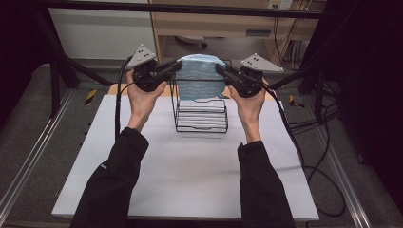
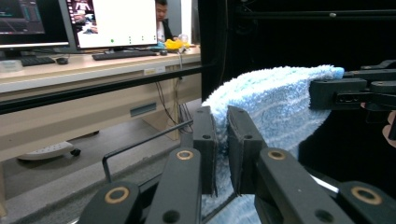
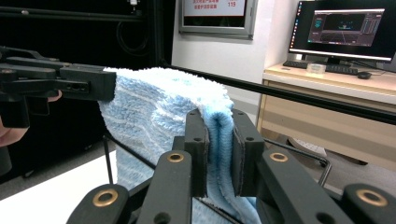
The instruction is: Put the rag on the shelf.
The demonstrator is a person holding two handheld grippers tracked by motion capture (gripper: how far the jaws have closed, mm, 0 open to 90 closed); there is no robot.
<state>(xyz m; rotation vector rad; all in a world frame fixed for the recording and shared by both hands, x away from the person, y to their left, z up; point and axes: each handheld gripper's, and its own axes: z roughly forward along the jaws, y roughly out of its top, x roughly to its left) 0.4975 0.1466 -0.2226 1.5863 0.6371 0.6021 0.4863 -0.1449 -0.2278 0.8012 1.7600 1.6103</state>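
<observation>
— White tabletop (image 1: 190,180) spread wide below both tongs, and well under them, between the two hands, stands a black wire rack (image 1: 201,114).

— What's up top?

— Pale blue towel (image 1: 202,76), fluffy, with faint lighter stripes, stretched between the two tongs and hanging down over the top of the rack. Whether it touches the wire, I can't tell from above.

— Left side first.

— Left gripper (image 1: 177,66) reaches in from the towel's left edge. In the left gripper view its jaws are squeezed onto a fold of the towel (image 2: 275,100), cloth pinched right between the pads, with the rack's wire (image 2: 140,147) just beyond them.

— And the right?

— Right gripper (image 1: 219,69) mirrors it, coming in from the opposite edge. The right gripper view shows its jaws clamped on a bunched ridge of towel (image 3: 163,107), blue pile bulging up between them.

— Each sees the other?

— Yes: the left gripper's black jaw (image 3: 70,84) bites the far corner in the right gripper view, and the right one's (image 2: 345,91) sits at the far corner in the left gripper view.

— Hands?

— Left hand (image 1: 142,97) and right hand (image 1: 249,104) each wrap a tong from below, dark sleeves (image 1: 114,185) trailing back.
</observation>
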